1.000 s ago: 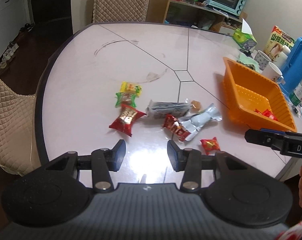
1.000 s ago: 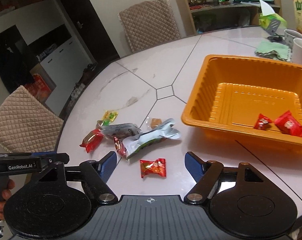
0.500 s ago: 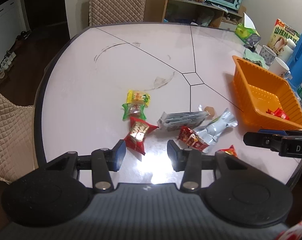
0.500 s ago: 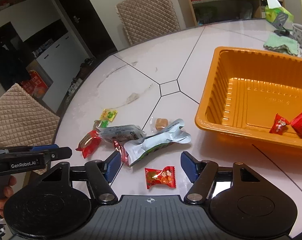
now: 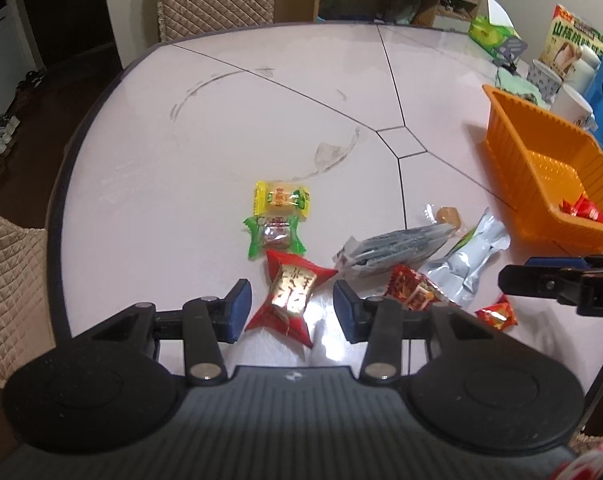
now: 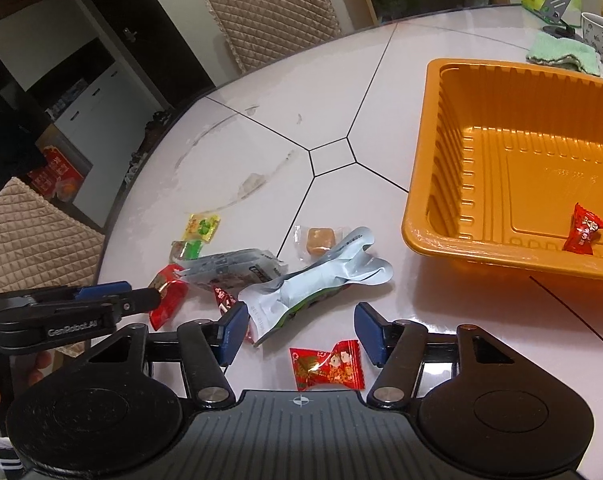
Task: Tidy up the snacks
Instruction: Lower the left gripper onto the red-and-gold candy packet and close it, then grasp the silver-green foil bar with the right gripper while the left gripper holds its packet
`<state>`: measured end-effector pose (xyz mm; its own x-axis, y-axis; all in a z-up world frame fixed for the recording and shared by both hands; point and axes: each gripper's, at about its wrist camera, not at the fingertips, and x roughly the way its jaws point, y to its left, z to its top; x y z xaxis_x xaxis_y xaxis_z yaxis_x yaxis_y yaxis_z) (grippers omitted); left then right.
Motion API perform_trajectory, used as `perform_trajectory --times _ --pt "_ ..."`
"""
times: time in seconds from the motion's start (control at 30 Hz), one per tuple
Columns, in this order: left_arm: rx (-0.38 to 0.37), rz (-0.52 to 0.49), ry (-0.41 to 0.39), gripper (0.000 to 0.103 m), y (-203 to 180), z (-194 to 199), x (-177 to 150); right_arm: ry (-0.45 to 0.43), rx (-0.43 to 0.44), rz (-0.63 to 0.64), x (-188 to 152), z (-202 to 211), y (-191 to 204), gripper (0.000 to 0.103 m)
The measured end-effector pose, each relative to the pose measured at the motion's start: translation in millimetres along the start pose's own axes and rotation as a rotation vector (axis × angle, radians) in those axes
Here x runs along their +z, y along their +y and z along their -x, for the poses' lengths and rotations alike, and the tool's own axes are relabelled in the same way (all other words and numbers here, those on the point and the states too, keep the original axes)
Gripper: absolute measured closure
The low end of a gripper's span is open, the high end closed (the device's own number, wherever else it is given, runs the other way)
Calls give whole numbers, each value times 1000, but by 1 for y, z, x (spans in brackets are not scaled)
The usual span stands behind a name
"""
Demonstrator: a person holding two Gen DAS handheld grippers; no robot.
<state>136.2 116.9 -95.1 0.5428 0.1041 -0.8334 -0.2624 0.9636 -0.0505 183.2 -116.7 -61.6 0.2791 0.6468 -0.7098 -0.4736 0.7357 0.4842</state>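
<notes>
Near desk edge first: your left gripper (image 5: 289,312) has jaws spread either side of the red-and-gold candy (image 5: 291,300), pads not yet touching it. Your right gripper (image 6: 299,334) has been narrowing its jaws, still apart, w/ the small red candy (image 6: 327,364) lying flat just inside them.

Both are light, crinkly foil: slick, will slide on the glossy desk (image 5: 221,128) if nudged. Pinch the puffy middle, not the twisted ends.

Just beyond, the silver pouch (image 6: 321,280) and grey packet (image 6: 229,268) overlap, touching another red candy (image 5: 415,292); soft, floppy, so take them mid-body.

Further: green candy (image 5: 275,236), yellow candy (image 5: 281,200), caramel cube (image 6: 319,238).

Orange tray (image 6: 433,184) sits toward the right edge, two red sweets inside, desk between clear. Far right corner is crowded w/ mugs (image 5: 573,100), so keep low over the tray rim.
</notes>
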Motion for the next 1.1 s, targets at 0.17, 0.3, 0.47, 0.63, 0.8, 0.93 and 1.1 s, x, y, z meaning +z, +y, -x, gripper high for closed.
perform_trajectory --times 0.17,0.3,0.47,0.63,0.8,0.93,1.1 --pt "-10 -22 26 67 0 -16 4 5 -7 -9 2 -4 -2 43" --pt "-22 -19 36 79 2 -22 4 4 -9 -2 3 -5 0 43" --pt "-27 -13 22 83 5 -17 -1 15 -7 -6 3 -11 2 43" --pt "-31 15 16 83 10 -8 -6 31 -11 -11 5 -19 6 46" --pt "-32 36 11 83 14 0 -9 78 -17 -42 6 -30 7 64" --pt "-36 44 5 83 14 5 -10 101 -19 -60 4 -34 6 84" --pt "-48 47 0 83 12 8 -11 134 -29 -41 4 -26 4 95"
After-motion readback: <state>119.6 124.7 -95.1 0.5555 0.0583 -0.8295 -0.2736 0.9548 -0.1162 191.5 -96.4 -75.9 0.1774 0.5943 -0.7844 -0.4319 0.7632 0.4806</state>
